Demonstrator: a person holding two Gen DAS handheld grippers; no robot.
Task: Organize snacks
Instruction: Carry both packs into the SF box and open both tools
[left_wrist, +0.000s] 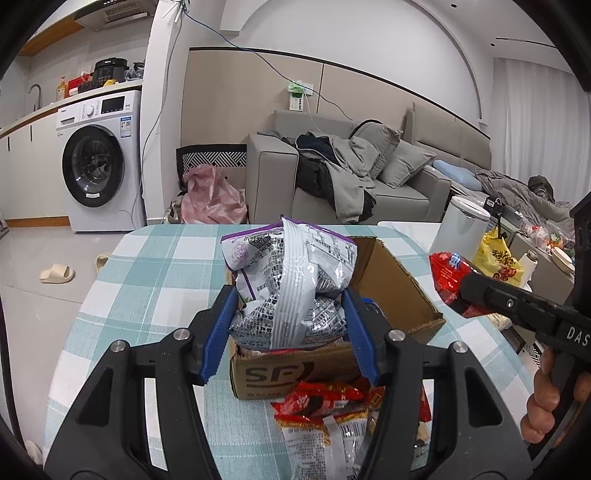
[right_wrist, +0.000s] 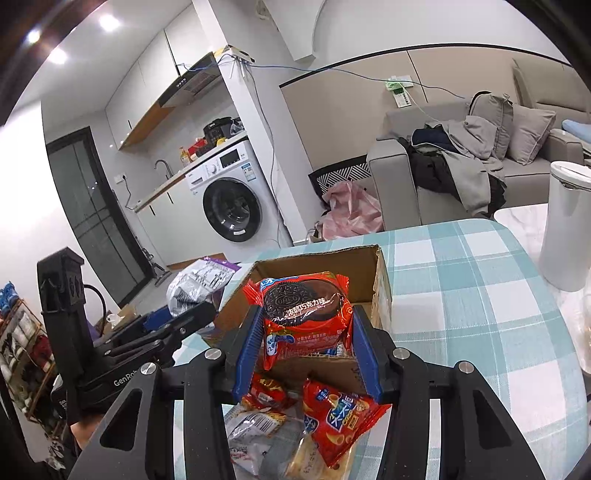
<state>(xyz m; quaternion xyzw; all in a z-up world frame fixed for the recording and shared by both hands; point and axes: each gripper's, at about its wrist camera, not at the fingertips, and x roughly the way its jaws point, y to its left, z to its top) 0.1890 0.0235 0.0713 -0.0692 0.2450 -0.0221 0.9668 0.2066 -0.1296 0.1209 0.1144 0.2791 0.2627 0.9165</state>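
snack packets clamped over open box

left wrist view: left gripper (left_wrist: 290, 314) clamps a silver packet (left_wrist: 288, 284) at frame centre, above the cardboard box (left_wrist: 391, 291).

right wrist view: right gripper (right_wrist: 306, 332) clamps a red cookie packet (right_wrist: 304, 314) at centre, over the box.

Black tongs (left_wrist: 290, 325) with blue pads (left_wrist: 218, 332), silver screws, perhaps plastic.

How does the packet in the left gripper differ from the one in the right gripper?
The silver bag in the left gripper is large, crinkled, purple-trimmed and shows black print; the red cookie pack in the right gripper is smaller, flatter and pictures a dark sandwich cookie. Both are clamped between blue pads by the cardboard box.
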